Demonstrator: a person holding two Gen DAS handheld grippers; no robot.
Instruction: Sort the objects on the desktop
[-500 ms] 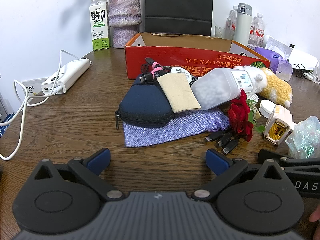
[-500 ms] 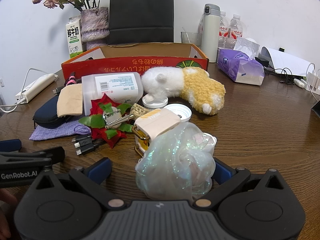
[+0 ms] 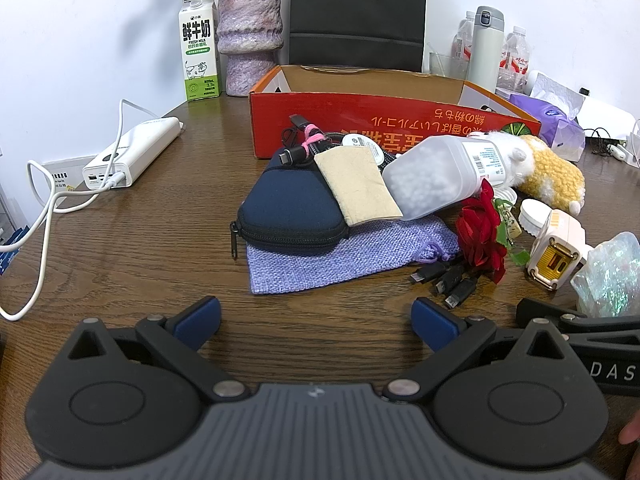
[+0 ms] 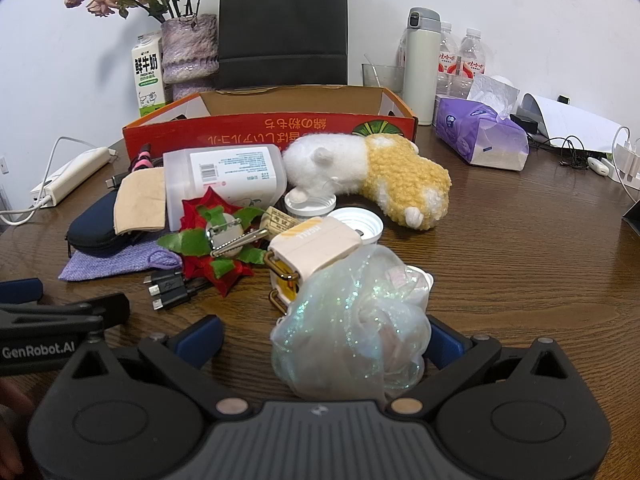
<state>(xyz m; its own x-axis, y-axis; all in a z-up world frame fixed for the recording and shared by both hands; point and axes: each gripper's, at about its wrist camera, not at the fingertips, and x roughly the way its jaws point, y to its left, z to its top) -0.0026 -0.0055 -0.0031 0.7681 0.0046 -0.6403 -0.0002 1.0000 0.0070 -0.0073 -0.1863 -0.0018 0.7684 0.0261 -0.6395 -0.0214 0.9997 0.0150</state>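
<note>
A pile of objects lies on the brown table in front of an open red cardboard box (image 3: 360,128) (image 4: 264,128): a navy zip pouch (image 3: 292,212), a purple cloth bag (image 3: 340,252), a clear plastic bottle (image 3: 436,184) (image 4: 228,180), a red fabric flower (image 4: 212,240), a yellow and white plush toy (image 4: 376,176), a cream charger (image 4: 316,244) and black cable plugs (image 3: 444,280). My left gripper (image 3: 316,320) is open and empty just short of the purple bag. My right gripper (image 4: 320,340) is open, with an iridescent gauzy bag (image 4: 352,328) between its fingers.
A white power bank (image 3: 132,152) with a cable lies at the left. A milk carton (image 3: 198,52), a vase (image 3: 248,36) and a black paper bag (image 4: 282,24) stand behind the box. A thermos (image 4: 420,64), water bottles and a purple tissue pack (image 4: 480,136) stand at the right.
</note>
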